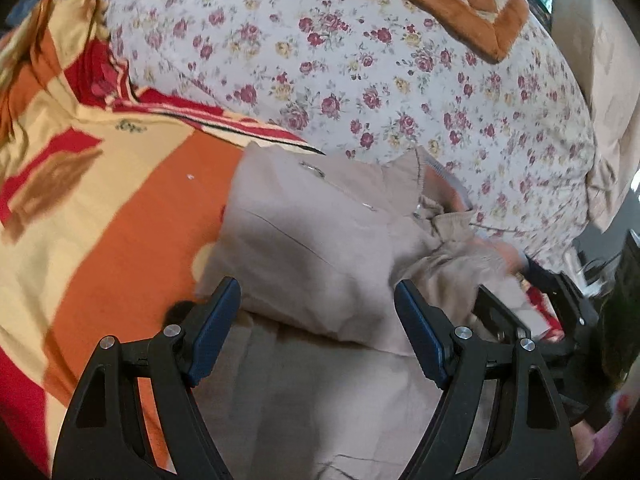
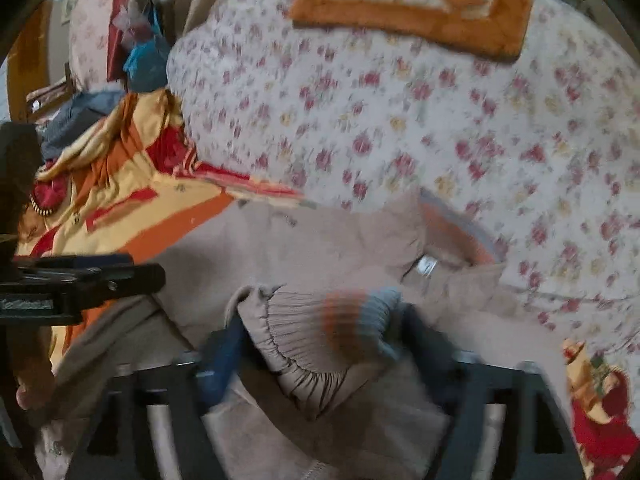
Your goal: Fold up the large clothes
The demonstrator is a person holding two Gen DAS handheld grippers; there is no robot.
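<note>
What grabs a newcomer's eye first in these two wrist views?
Likely the beige jacket, lying folded on the orange, yellow and red bedsheet just ahead of the open left gripper. In the right wrist view, its ribbed cuff with orange and grey bands sits between the right gripper fingers. Behind spreads a rose-print quilt.

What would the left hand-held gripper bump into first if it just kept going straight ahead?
Most likely the beige jacket: the left hand-held gripper is open and points at its folded body. The floral quilt lies beyond.
</note>
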